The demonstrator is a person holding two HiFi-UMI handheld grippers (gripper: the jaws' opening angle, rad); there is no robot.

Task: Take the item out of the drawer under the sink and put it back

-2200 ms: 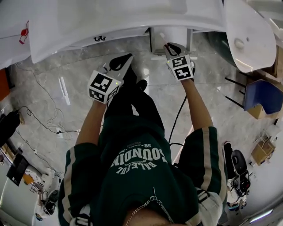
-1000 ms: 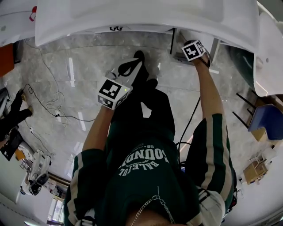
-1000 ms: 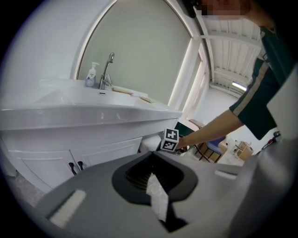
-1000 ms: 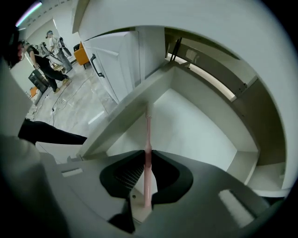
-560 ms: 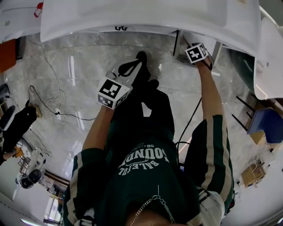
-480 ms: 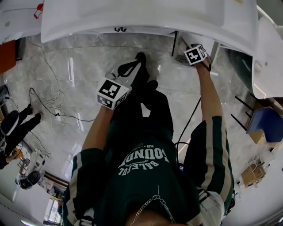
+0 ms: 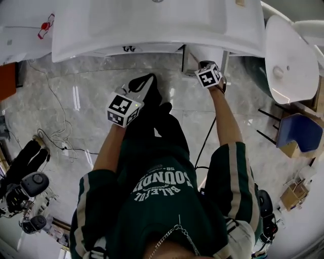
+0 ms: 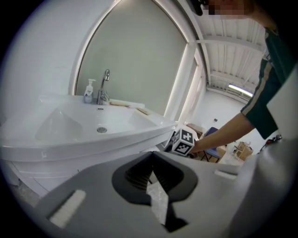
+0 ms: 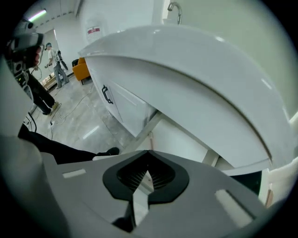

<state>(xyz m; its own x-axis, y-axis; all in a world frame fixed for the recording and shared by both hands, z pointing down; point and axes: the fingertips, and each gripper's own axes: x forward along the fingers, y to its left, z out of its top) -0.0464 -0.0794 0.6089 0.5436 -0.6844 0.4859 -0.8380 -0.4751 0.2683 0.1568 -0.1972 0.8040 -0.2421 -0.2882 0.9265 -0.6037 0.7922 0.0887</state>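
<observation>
**Right claw clenches empty below the sink**

The item shows in no view. The white drawer front with a black handle (image 9: 107,95) under the white ceramic sink (image 7: 152,30) looks closed. The right gripper (image 9: 149,155) has just snapped together on nothing and drawn out from beneath the rim. The left gripper (image 8: 151,157) is clenched and empty too, so the item probably lies in the drawer

Head view: sink (image 7: 152,25) overhang covers most of the cabinet (image 7: 202,53) under it, inside not visible. Sink's far part is cut by the top edge. Fingers of the right gripper (image 9: 148,160) hidden behind its marker cube (image 7: 208,77) there. Right gripper view: faucet (image 9: 174,7) clipped at top, people (image 9: 56,65) far left too small to make out.
</observation>
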